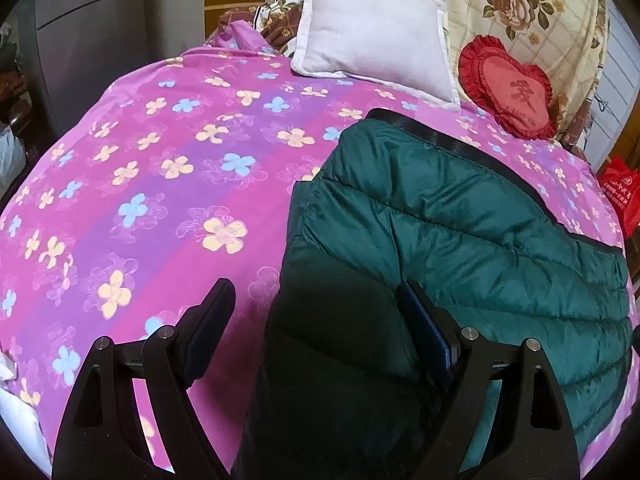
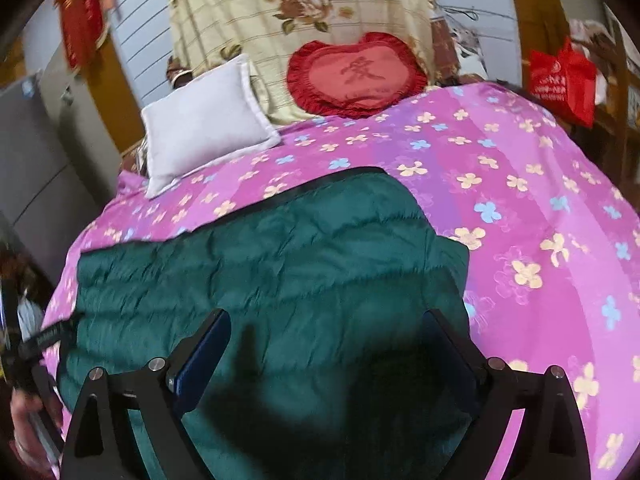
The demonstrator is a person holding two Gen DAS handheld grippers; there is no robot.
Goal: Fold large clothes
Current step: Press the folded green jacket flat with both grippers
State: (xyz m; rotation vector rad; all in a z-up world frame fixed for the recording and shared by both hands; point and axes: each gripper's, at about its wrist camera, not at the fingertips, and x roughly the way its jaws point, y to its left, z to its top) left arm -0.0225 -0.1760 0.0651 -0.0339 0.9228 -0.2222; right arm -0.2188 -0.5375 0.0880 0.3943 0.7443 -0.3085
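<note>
Green quilted jacket (image 1: 460,240): flat on your floral bedspread (image 1: 160,184). Left gripper (image 1: 320,304): jaws spread, jacket edge between, bulk toward 2 o'clock. Right gripper (image 2: 326,336): spread, jacket beneath, toward 12 o'clock.

One green jacket (image 1: 460,216) lies on the bed (image 1: 168,184), toward its near edge. Two cushions sit at the far edge: one white pillow (image 1: 372,36) and one red heart cushion (image 1: 508,88). One floral blanket (image 1: 532,4) rises behind them. One red bag (image 2: 560,80) hangs beyond the bed's far right corner. Two grippers show, the left (image 1: 316,308) and the right (image 2: 326,334), each with two fingers spread apart.
</note>
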